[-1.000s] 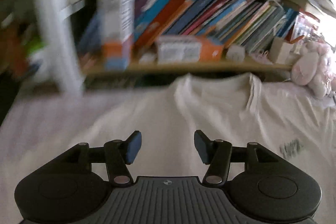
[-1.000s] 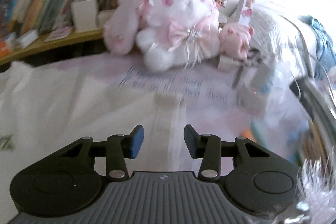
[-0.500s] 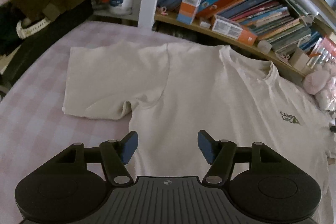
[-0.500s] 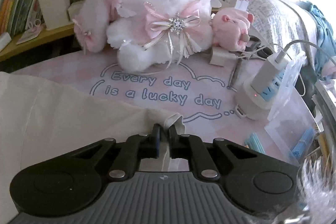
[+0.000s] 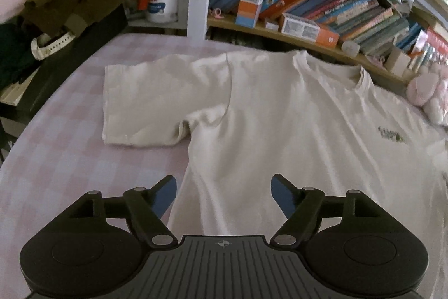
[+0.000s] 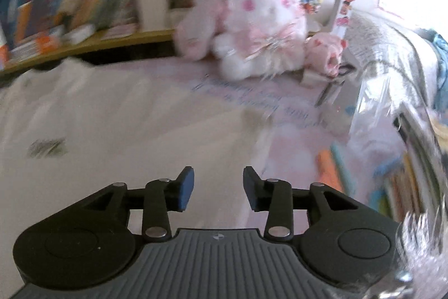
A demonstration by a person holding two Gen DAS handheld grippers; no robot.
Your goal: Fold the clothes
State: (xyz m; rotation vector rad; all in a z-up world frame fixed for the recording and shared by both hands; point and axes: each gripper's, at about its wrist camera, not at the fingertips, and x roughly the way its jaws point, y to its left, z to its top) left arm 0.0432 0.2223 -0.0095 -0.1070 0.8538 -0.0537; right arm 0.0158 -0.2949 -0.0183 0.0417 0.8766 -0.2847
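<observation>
A cream T-shirt (image 5: 280,116) lies flat, front up, on a pink checked cloth (image 5: 70,159), with a small dark logo (image 5: 390,134) on its chest. Its near sleeve (image 5: 151,100) spreads to the left. My left gripper (image 5: 224,194) is open and empty above the shirt's side, below that sleeve. In the blurred right wrist view the shirt (image 6: 112,116) fills the left, its logo (image 6: 47,148) showing. My right gripper (image 6: 218,188) is open and empty above the shirt's right part.
A shelf of books (image 5: 336,7) runs along the far edge. A brown garment and a white watch (image 5: 50,42) lie at the left. White and pink plush toys (image 6: 260,24) sit at the back right, with a clear plastic bag (image 6: 392,131) at the right.
My right gripper has opened, let go of the shirt's edge and pulled back. My left gripper stays open and has shifted a little over the shirt.
</observation>
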